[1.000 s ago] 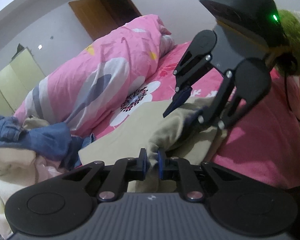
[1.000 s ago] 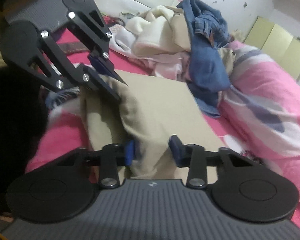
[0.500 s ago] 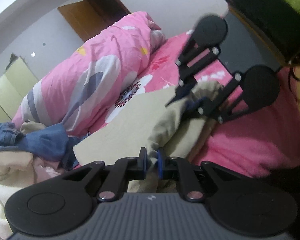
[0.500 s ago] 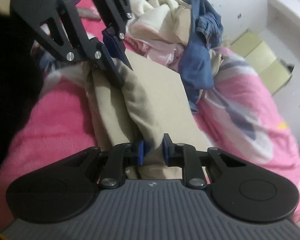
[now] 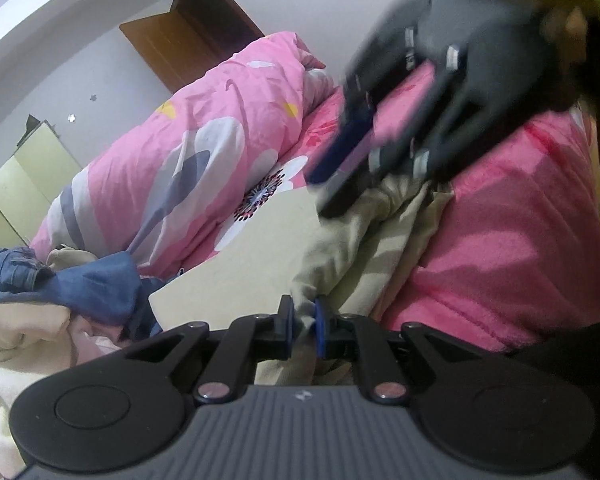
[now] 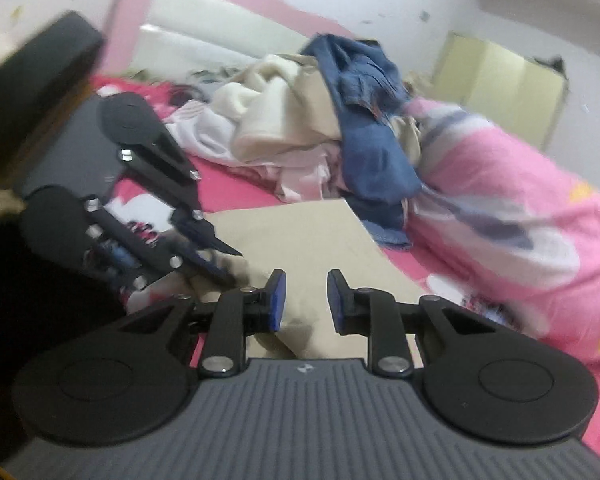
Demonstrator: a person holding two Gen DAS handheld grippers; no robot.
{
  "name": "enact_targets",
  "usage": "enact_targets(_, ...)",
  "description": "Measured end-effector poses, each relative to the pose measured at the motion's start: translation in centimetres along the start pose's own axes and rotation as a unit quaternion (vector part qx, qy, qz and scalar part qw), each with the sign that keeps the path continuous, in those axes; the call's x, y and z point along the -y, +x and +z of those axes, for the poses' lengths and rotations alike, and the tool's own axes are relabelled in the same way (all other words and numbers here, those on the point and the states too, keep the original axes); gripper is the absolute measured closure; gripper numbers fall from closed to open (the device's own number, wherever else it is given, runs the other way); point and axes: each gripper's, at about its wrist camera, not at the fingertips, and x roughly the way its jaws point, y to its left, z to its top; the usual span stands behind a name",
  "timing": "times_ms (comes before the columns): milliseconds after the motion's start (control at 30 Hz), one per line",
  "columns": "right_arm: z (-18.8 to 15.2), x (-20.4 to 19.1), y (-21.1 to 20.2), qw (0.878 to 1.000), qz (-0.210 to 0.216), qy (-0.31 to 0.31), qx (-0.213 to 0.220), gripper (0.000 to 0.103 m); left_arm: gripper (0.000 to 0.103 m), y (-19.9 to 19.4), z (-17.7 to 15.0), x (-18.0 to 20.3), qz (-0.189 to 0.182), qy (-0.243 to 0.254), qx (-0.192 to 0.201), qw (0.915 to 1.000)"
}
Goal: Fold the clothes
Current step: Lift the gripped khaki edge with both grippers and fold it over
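A beige garment (image 5: 256,248) lies partly folded on the pink bed, flat on its far side and bunched into a ridge near me. My left gripper (image 5: 302,320) is shut on the near end of that ridge. It also shows at the left of the right wrist view, where the left gripper (image 6: 220,256) pinches the bunched beige garment (image 6: 308,236). My right gripper (image 6: 306,300) has its jaws opening; the cloth lies in the gap but the pads do not press it. In the left wrist view the right gripper (image 5: 328,184) is blurred, just above the ridge's far end.
A heap of clothes (image 6: 300,120), cream pieces with blue jeans (image 6: 372,128) on top, lies beyond the garment. A pink flowered quilt (image 5: 200,152) runs along the far side. Pink fleece bedding (image 5: 500,240) lies beside the garment. A dark sleeve (image 5: 572,356) shows at the lower right.
My right gripper pinched the beige fold half a second ago and has now let it go, rolling and drawing back. My left gripper keeps its hold and has barely moved.
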Motion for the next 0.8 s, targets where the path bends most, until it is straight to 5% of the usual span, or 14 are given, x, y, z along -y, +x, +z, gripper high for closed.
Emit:
enact_targets(200, -2.5, 0.9, 1.9, 0.996, 0.026, 0.085, -0.014, 0.082, 0.082, -1.5, -0.1, -0.7, -0.01, -0.017, -0.004, 0.9998)
enact_targets(400, -2.5, 1.1, 2.0, 0.996, 0.027, 0.08, -0.013, 0.082, 0.069, -2.8, -0.8, -0.8, 0.01, -0.016, -0.021, 0.9996)
enact_targets(533, -2.1, 0.7, 1.9, 0.997, 0.021, 0.068, -0.016, 0.082, 0.078, -2.3, -1.8, -0.8, 0.04, -0.012, -0.043, 0.9982)
enact_targets(800, -1.6, 0.2, 1.9, 0.998, 0.012, 0.057, -0.022, 0.082, 0.094, -2.8, -1.9, -0.6, 0.077, -0.01, -0.025, 0.9967)
